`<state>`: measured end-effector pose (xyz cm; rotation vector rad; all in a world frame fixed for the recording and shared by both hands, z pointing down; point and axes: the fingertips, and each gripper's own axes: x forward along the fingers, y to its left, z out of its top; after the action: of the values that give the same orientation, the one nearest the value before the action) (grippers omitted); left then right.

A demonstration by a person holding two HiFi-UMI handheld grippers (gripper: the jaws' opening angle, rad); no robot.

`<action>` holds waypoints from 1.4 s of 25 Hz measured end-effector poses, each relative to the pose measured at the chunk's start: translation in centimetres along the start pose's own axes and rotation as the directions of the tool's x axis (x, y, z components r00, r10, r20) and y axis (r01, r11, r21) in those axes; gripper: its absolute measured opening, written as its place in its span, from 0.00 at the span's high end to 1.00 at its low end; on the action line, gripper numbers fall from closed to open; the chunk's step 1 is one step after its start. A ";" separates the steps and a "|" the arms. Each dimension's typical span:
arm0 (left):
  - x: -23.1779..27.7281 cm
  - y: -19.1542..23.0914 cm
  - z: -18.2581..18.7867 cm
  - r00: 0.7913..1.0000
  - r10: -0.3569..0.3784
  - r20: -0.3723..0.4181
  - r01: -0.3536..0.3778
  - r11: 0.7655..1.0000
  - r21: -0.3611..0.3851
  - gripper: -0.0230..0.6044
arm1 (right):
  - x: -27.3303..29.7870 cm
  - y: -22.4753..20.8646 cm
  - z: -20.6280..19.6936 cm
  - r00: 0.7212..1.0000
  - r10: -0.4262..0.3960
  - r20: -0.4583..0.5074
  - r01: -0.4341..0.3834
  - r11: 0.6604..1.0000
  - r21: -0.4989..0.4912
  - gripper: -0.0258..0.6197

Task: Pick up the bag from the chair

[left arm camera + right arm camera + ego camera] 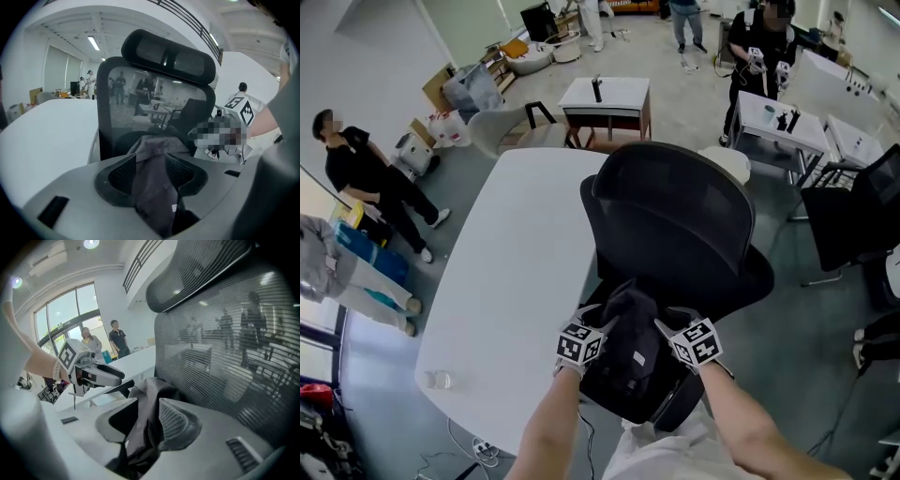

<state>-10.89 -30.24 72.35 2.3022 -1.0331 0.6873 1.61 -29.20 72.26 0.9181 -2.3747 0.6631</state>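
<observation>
Reaching down and forward with both bare forearms [551, 427], side by side, marker cubes [579, 345] facing up. Pinching the dark grey bag [628, 364] in the left gripper [151, 177], pads closed onto a fold of fabric running up between them. Clamping the right gripper [147, 423] on bunched cloth of the same bag, close beside the left one, with the bag between the two. Facing the mesh backrest of the black office chair [675, 220] just beyond both sets of jaws, bag low against its seat. Passing a long white table [502, 281] just left of the left gripper. Looking out past the chair over grey floor [694, 103], small tables, a seated person in black [356, 164] far left, another person [759, 47] standing ahead.
</observation>
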 end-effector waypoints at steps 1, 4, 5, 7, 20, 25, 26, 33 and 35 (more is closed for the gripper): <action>0.4 0.3 -0.2 1.000 0.000 -0.017 0.000 1.000 0.005 0.65 | 0.3 -0.2 -0.2 1.000 0.001 -0.008 -0.001 1.000 0.002 0.73; 1.4 1.2 -0.7 0.999 0.000 -0.054 0.000 1.000 0.007 0.64 | 1.4 -0.4 -1.1 0.999 0.010 -0.047 -0.010 1.000 0.009 0.72; 1.7 1.4 -0.9 0.998 0.000 -0.062 0.001 1.000 0.004 0.64 | 1.7 -0.4 -1.4 0.998 0.013 -0.063 -0.013 1.000 0.010 0.72; 2.6 1.6 -1.1 0.997 -0.001 -0.082 0.001 1.000 0.007 0.61 | 2.2 -0.5 -2.0 0.996 0.019 -0.090 -0.017 1.000 0.016 0.71; 6.4 2.3 -1.2 0.983 -0.005 -0.186 0.030 0.991 0.132 0.57 | 4.1 -0.6 -3.4 0.983 0.072 -0.169 -0.061 0.996 0.067 0.69; 6.9 2.1 -1.8 0.974 -0.019 -0.225 0.054 0.987 0.149 0.57 | 4.6 -0.2 -3.6 0.978 0.090 -0.190 -0.074 0.993 0.091 0.69; 7.0 2.1 -1.9 0.973 -0.016 -0.228 0.051 0.988 0.149 0.57 | 4.7 -0.2 -3.7 0.977 0.092 -0.192 -0.075 0.992 0.097 0.69; 7.6 2.3 -2.3 0.961 0.015 -0.276 0.049 0.974 0.223 0.57 | 4.6 0.2 -3.8 0.978 0.116 -0.176 -0.092 0.986 0.140 0.71; 7.8 2.2 -2.6 0.952 0.017 -0.305 0.065 0.964 0.257 0.57 | 4.7 0.2 -3.8 0.977 0.115 -0.178 -0.092 0.987 0.135 0.73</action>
<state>-8.71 -33.92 79.73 2.3224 -0.8063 1.1915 -0.49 -29.04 77.94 0.7516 -2.2462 0.9084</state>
